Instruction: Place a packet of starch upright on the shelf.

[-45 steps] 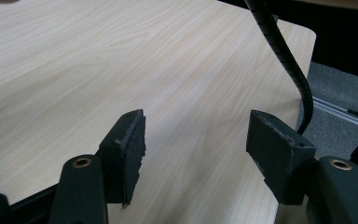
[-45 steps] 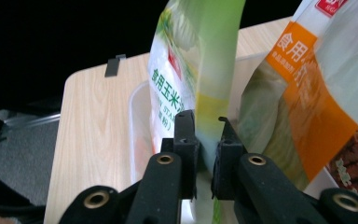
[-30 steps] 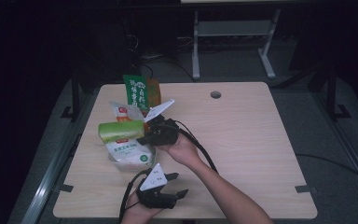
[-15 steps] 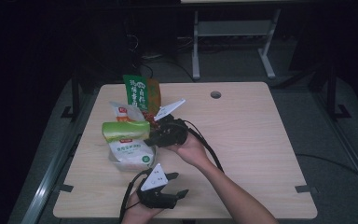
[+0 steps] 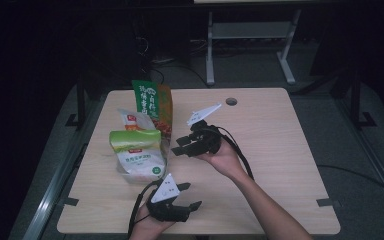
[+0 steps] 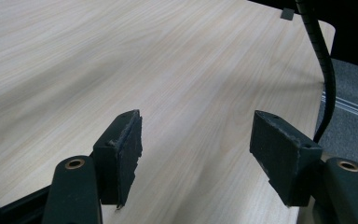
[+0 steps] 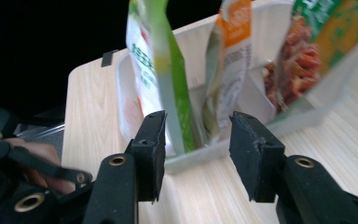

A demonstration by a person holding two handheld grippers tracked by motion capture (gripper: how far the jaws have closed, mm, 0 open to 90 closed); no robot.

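- Black jaws of the right gripper (image 5: 182, 146): parted, nothing between the pads; they have just been opening. One second ago this gripper sat against the green-topped pouch (image 5: 136, 150); it now stands just right of it at frame centre, apart from it.
- Right gripper view: the same jaws rise from the bottom edge with the clear tray (image 7: 186, 156) beyond them, green-topped pouch (image 7: 156, 70) upper left of centre, orange-striped pouch (image 7: 226, 70) at top centre, red-filled pouch (image 7: 307, 51) at upper right.
- Green-topped pouch: one second ago lying flat across the tray; now standing upright at the tray's near end, left of centre in the high view.
- Orange-striped pouch (image 5: 132, 120) and red-filled pouch (image 5: 155, 102): upright behind it, places unchanged.
- Left gripper (image 5: 187, 196): lower centre of the high view, jaws wide apart and empty over bare wooden table (image 6: 121, 60); position unchanged from the earlier frames.
- Table (image 5: 280, 150): light wood.
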